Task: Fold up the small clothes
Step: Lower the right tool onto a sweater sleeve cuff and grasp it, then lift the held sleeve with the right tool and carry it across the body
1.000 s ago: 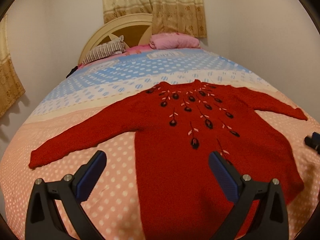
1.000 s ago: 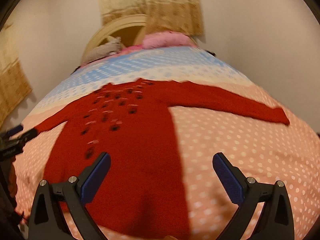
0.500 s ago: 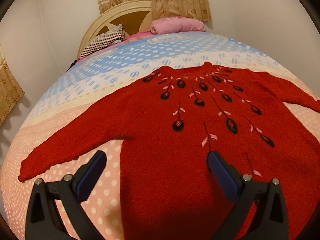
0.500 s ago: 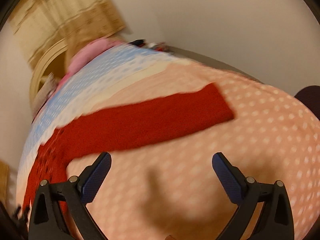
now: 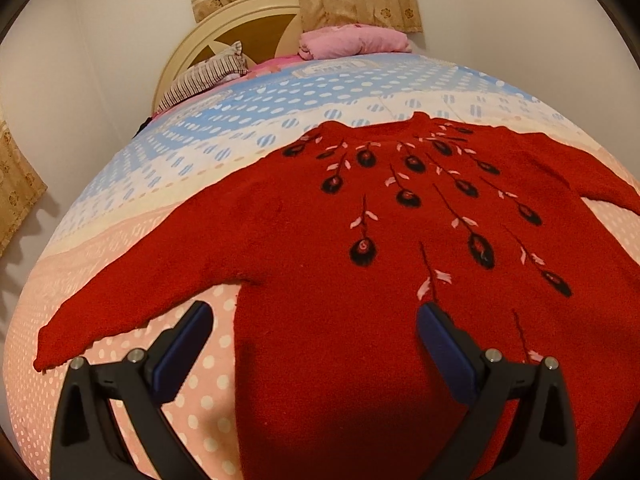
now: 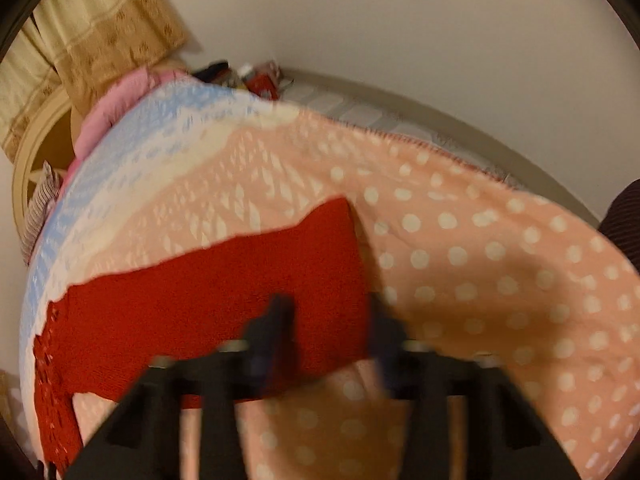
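Left tool (image 5: 312, 332) hangs wide open over the red sweater (image 5: 360, 280), which lies flat on the dotted bedspread (image 5: 120, 208). Right tool (image 6: 328, 320) is blurry, fingers narrowed around the sleeve cuff (image 6: 320, 248); can't tell if it's gripping

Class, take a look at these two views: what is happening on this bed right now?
A person holding two grippers is starting to fold a red sweater spread flat on a dotted blanket. The left gripper hovers open above the body near its left side edge. The right gripper, blurred, straddles the cuff of the right sleeve, its jaws narrowed; a grip isn't clear.
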`<action>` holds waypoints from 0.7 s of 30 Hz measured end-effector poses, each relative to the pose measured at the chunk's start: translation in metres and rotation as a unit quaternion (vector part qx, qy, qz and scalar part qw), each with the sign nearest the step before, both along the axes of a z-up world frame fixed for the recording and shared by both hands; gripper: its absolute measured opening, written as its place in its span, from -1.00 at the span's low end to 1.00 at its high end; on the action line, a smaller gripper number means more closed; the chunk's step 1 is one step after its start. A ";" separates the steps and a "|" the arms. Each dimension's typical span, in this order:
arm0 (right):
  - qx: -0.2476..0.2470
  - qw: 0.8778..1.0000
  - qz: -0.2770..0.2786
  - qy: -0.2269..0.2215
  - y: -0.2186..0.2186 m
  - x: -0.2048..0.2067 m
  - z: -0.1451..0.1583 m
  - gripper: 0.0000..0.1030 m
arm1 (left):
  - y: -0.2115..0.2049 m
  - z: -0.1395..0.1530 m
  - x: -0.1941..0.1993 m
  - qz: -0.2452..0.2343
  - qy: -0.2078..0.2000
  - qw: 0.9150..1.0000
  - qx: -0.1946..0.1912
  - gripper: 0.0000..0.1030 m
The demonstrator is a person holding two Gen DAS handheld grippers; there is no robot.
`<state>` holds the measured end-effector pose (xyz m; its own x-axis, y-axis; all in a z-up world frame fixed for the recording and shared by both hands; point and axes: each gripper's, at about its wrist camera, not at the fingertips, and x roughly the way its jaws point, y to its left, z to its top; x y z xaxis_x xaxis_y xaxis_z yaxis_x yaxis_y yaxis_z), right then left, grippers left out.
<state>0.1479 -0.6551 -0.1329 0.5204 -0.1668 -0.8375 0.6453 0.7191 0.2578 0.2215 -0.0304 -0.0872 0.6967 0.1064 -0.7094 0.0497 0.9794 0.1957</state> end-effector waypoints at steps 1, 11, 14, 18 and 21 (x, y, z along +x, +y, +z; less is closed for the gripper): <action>0.003 1.000 0.005 -0.008 0.001 0.000 0.004 -0.58 | 0.000 0.001 0.000 -0.001 -0.001 1.000 0.000 1.00; -0.072 0.987 0.098 -0.103 0.071 0.039 0.126 -0.68 | 0.017 0.012 -0.002 0.012 -0.018 1.000 -0.017 1.00; -0.095 0.977 0.138 -0.131 0.111 0.057 0.165 -0.68 | 0.028 0.012 -0.004 0.021 -0.020 0.999 -0.022 1.00; -0.125 0.958 0.202 -0.158 0.177 0.084 0.206 -0.68 | 0.041 0.011 -0.006 0.031 -0.020 0.999 -0.028 1.00; -0.147 0.943 0.248 -0.168 0.226 0.095 0.225 -0.68 | 0.050 0.010 -0.007 0.037 -0.021 0.999 -0.035 1.00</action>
<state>0.2434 -0.4291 0.0922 0.8234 -0.0318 -0.5665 0.1277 0.9832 0.1304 0.2141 0.0200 -0.0772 0.7176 0.1093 -0.6878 -0.0291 0.9915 0.1272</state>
